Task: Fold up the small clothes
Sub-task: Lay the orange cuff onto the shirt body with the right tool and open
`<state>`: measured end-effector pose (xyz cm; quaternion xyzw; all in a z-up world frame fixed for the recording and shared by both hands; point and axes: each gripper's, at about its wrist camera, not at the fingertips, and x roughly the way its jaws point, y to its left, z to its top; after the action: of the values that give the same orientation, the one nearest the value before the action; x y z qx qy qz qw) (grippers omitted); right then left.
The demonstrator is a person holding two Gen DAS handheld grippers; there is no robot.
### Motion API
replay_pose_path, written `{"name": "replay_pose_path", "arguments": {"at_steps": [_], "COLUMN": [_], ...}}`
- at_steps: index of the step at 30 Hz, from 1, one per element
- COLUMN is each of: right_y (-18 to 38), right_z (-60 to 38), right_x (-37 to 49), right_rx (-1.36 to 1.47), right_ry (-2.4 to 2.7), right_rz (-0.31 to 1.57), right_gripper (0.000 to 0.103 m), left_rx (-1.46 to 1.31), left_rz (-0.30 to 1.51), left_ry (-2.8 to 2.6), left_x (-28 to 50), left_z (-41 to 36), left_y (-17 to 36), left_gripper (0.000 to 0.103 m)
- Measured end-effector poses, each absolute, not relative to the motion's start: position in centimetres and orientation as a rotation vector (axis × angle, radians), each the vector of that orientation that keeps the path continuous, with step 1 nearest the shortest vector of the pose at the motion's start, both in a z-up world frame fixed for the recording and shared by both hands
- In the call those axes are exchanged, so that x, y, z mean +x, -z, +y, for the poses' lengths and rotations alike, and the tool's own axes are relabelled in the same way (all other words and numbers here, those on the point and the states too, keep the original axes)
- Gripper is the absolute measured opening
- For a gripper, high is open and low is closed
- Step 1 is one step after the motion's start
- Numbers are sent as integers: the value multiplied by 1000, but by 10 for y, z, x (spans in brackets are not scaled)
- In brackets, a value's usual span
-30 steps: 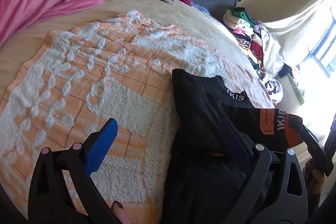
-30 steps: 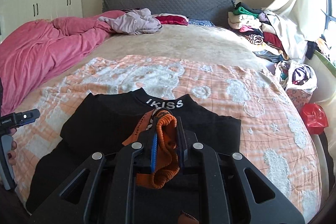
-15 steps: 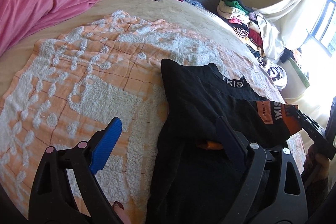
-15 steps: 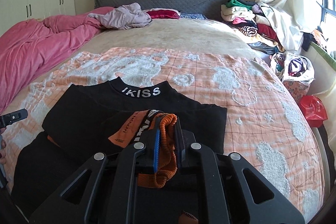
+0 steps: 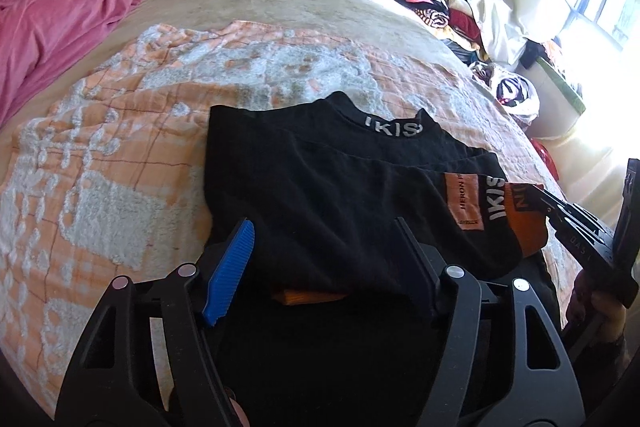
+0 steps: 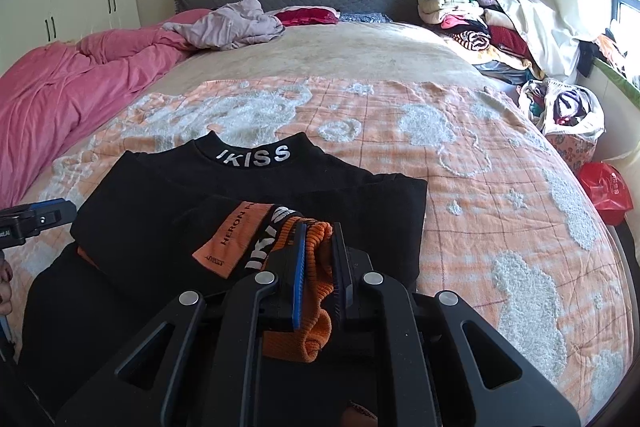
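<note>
Left wrist view: my left gripper [image 5: 324, 259] sits half spread over the near fold of the black top [image 5: 320, 187], jaws just been closing, folded cloth between them but the pads not pressing yet. Risk as I judge it: if they shut only on the top layer, the fold peels open, or they snag the orange bit [image 5: 308, 295] poking out underneath and drag it. The top lies on the orange-and-white blanket [image 5: 120, 155] near the bed's front edge, collar toward the headboard. Right gripper [image 5: 548, 203] shows at the far right, on the orange cuff [image 5: 524, 223]. Right wrist view: right gripper [image 6: 318, 259] pressed together, pinching the orange cuff [image 6: 316, 267], sleeve laid across the black top [image 6: 256, 195]. Risk: a pull while the left is unclamped could slide the whole garment and skew the fold; the thick knit could also slip out.
</note>
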<state>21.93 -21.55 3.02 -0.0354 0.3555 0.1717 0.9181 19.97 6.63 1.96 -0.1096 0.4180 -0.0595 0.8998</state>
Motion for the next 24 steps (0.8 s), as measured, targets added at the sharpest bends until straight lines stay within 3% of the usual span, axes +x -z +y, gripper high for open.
{"name": "replay_pose_path", "arguments": {"at_steps": [8,13,24], "right_y": [-35,-38,-34], "right_z": [-224,-232,-199], "right_x": [219,219,210], "right_rx": [-49,-58,-108], "right_ry": [-344,-284,-405], "right_rz": [727,709,743], "right_gripper": [11,5,5], "left_rx": [-168,-142,-97], "left_rz": [928,1025,1018], "left_ry": [124,85,93], "left_x": [228,239,233], "left_z": [39,42,33], "left_y": [-7,24,24], "left_gripper": [54,52,52]}}
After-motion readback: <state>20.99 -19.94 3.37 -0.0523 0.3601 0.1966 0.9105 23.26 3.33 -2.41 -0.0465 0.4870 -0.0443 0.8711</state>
